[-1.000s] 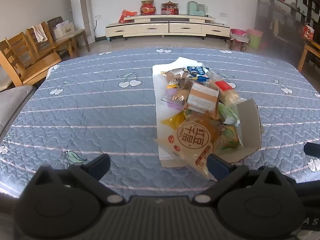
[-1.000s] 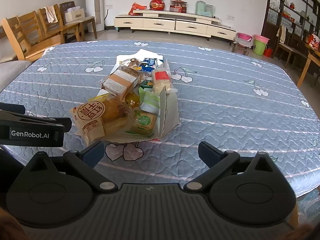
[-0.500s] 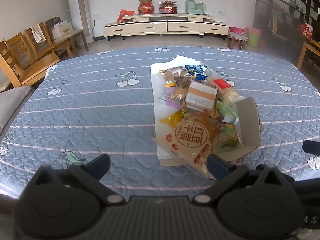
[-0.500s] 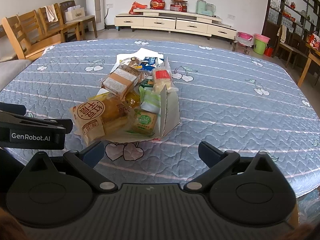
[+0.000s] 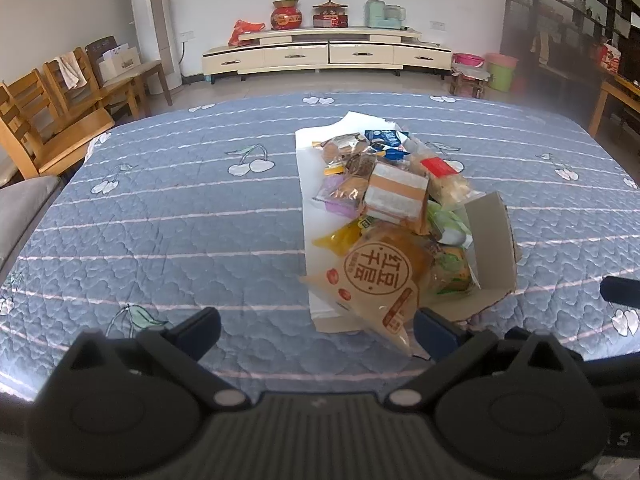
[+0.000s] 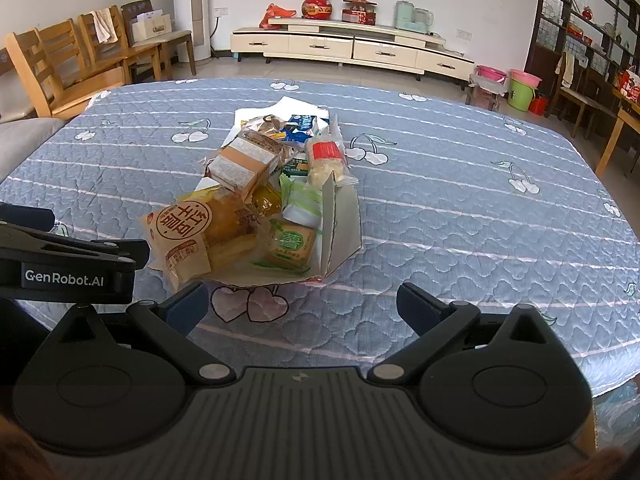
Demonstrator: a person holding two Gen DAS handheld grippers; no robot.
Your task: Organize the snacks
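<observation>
A heap of wrapped snacks lies on a flattened cardboard box in the middle of the table. Nearest me is a clear bread packet with a round brown label. Behind it lie a brown-and-white packet, a green-labelled cake and a red-labelled packet. My left gripper is open, its right finger close to the bread packet's near corner. My right gripper is open, short of the box's near edge. The left gripper's body shows in the right wrist view.
The table is covered by a blue quilted cloth with cherry prints. Wooden chairs stand at the left. A low cream cabinet runs along the far wall. Plastic buckets and shelves are at the right.
Both views have crept slightly closer to the snack heap. Neither gripper's jaws have moved, and the snacks lie as before.
</observation>
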